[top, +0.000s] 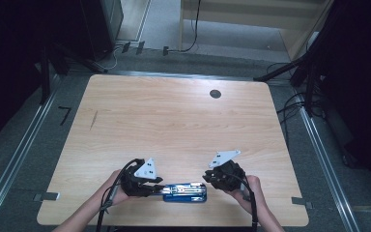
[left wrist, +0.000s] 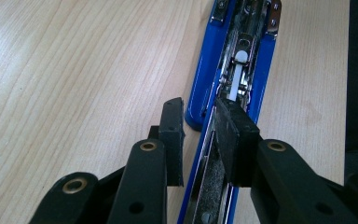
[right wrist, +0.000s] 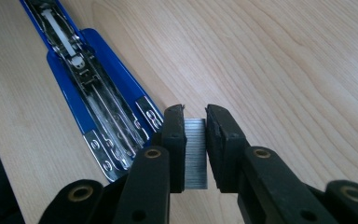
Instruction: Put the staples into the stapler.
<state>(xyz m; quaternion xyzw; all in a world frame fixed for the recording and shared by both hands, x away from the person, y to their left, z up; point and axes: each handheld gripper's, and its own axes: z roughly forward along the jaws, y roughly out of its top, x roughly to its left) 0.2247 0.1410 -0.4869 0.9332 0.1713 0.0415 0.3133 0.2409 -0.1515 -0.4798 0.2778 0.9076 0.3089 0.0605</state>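
A blue stapler (top: 186,192) lies opened flat near the table's front edge, its metal channel facing up (left wrist: 242,56). My left gripper (top: 157,186) is at the stapler's left end. In the left gripper view the gripper (left wrist: 200,121) stands a little open over the near half of the stapler. One pad hangs over the wood beside the blue edge and the other over the channel. At the stapler's right end, my right gripper (top: 207,176) is shut on a grey strip of staples (right wrist: 196,154), held between the jaws (right wrist: 196,116) just above the wood beside the stapler's metal tip (right wrist: 98,84).
The wooden table (top: 174,125) has a dark round cable hole (top: 215,94) at the back right and a short dark mark (top: 93,120) at the left. Its front edge runs just below the stapler. Cables and stands lie on the floor around the table.
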